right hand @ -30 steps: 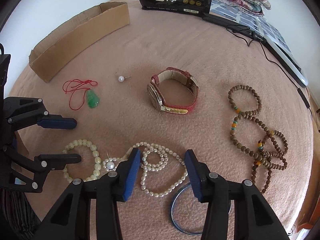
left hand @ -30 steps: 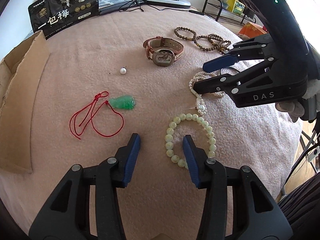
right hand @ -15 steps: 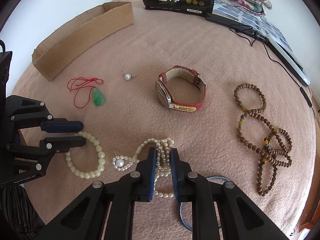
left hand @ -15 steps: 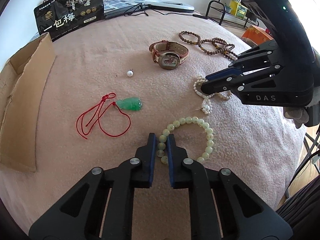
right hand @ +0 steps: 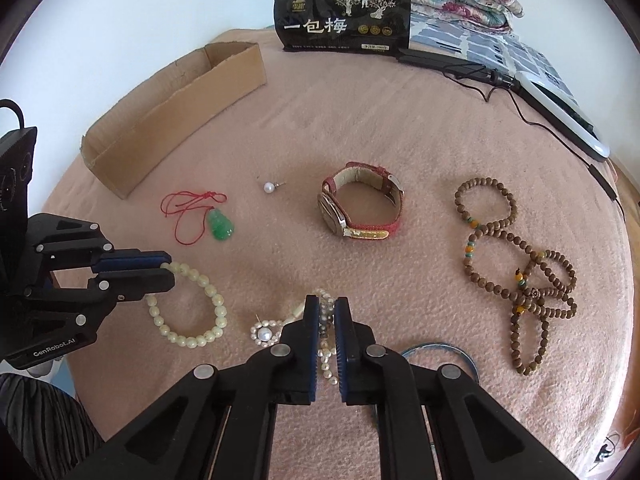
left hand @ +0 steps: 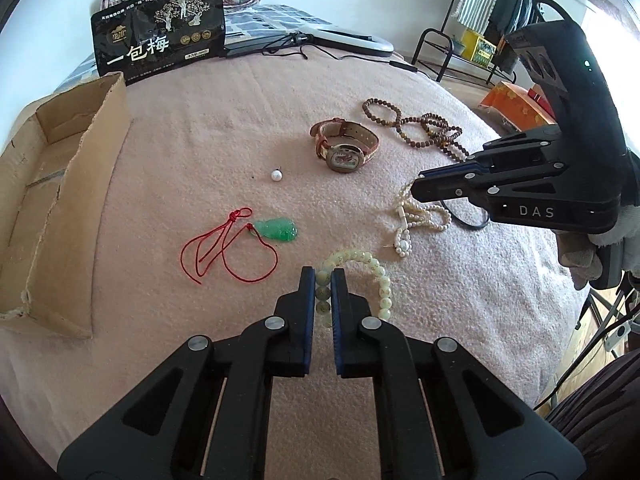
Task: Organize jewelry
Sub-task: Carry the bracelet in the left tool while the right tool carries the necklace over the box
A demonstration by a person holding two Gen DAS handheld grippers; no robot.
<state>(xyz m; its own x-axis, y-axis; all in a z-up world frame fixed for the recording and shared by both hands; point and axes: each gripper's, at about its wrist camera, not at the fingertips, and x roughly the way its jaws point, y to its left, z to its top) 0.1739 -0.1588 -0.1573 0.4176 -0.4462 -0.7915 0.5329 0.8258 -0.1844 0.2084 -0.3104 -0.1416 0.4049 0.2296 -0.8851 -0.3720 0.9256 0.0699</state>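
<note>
Blue-padded left gripper (left hand: 323, 280) clenches the jade bracelet (left hand: 378, 276); only the right view shows the right gripper (right hand: 326, 312) clamping pearls (right hand: 326, 354).

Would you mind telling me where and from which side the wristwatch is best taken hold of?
Grip the wristwatch by the top arc of its red strap, coming from above with one finger inside the loop and one outside. It lies on its edge with the buckled strap standing as an open ring and the dial facing sideways, so the strap is the thin, reachable part; the case looks too broad and smooth.
</note>
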